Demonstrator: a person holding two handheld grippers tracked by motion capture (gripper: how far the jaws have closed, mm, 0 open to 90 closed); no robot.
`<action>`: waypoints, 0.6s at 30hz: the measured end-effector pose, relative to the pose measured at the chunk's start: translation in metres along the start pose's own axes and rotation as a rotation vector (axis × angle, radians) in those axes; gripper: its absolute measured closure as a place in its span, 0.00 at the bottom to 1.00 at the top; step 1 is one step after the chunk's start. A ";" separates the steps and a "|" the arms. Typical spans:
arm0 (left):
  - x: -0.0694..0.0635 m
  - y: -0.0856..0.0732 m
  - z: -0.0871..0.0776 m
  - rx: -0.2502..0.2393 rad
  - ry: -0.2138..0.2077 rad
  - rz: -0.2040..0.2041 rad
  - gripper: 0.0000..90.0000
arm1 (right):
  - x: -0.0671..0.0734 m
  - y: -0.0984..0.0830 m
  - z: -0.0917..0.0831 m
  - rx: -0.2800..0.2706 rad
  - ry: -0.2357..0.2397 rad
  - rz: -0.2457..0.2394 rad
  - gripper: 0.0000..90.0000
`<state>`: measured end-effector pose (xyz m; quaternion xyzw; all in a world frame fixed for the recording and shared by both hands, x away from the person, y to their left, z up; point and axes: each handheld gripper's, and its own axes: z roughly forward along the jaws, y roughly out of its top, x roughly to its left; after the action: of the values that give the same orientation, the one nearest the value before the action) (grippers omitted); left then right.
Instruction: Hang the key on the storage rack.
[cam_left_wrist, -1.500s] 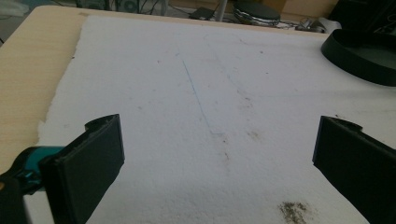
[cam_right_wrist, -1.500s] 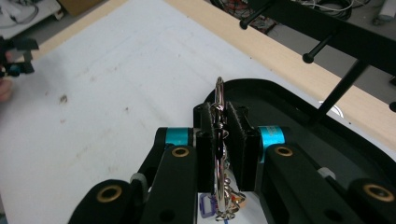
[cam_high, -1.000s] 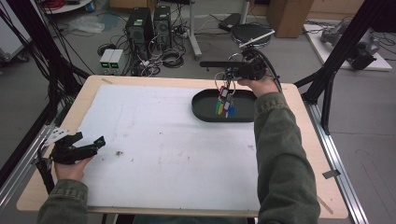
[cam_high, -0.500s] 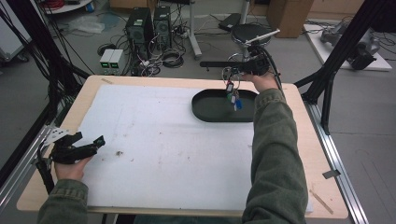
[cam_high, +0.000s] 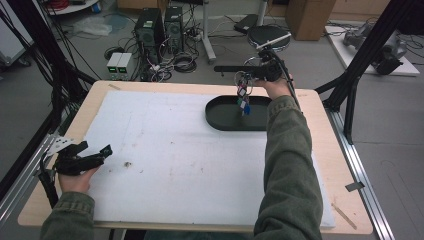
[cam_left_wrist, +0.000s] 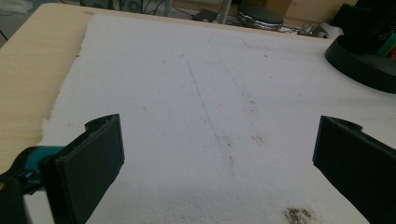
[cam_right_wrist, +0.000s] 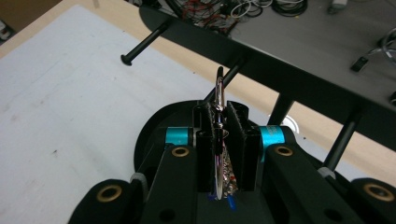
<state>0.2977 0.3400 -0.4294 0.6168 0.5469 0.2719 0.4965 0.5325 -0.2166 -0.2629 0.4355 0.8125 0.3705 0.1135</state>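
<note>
My right gripper (cam_high: 246, 79) is shut on a metal ring (cam_right_wrist: 219, 93) that carries a bunch of small coloured tags (cam_high: 243, 100). The bunch hangs over the far edge of a black oval tray (cam_high: 220, 120). Just beyond the ring stands a black rack (cam_right_wrist: 280, 70) with several pegs, and one peg (cam_right_wrist: 232, 71) sits right behind the ring's tip. My left gripper (cam_high: 94, 149) rests open near the table's front left corner with nothing between its jaws; in the left gripper view (cam_left_wrist: 219, 126) they frame bare white board.
A white foam board (cam_high: 175, 150) covers most of the wooden table (cam_high: 340, 165). Computers, cables and a stool stand on the floor beyond the far edge. Black frame posts rise at both sides of the table.
My right hand has carried the ring and tags from over the middle of the tray toward its far edge and the rack. The left hand has stayed put.
</note>
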 end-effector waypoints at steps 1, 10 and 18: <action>0.000 0.000 0.000 -0.001 0.001 -0.001 0.03 | 0.000 0.000 0.001 -0.005 -0.001 0.003 0.91; 0.001 0.000 0.000 -0.002 0.000 -0.005 0.03 | 0.000 -0.001 -0.001 -0.006 -0.031 0.013 0.83; 0.000 0.000 0.000 0.001 -0.001 -0.002 0.03 | 0.003 -0.003 -0.016 -0.066 -0.013 0.034 0.72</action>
<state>0.2978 0.3400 -0.4294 0.6164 0.5476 0.2709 0.4967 0.5202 -0.2233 -0.2537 0.4476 0.7917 0.3960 0.1265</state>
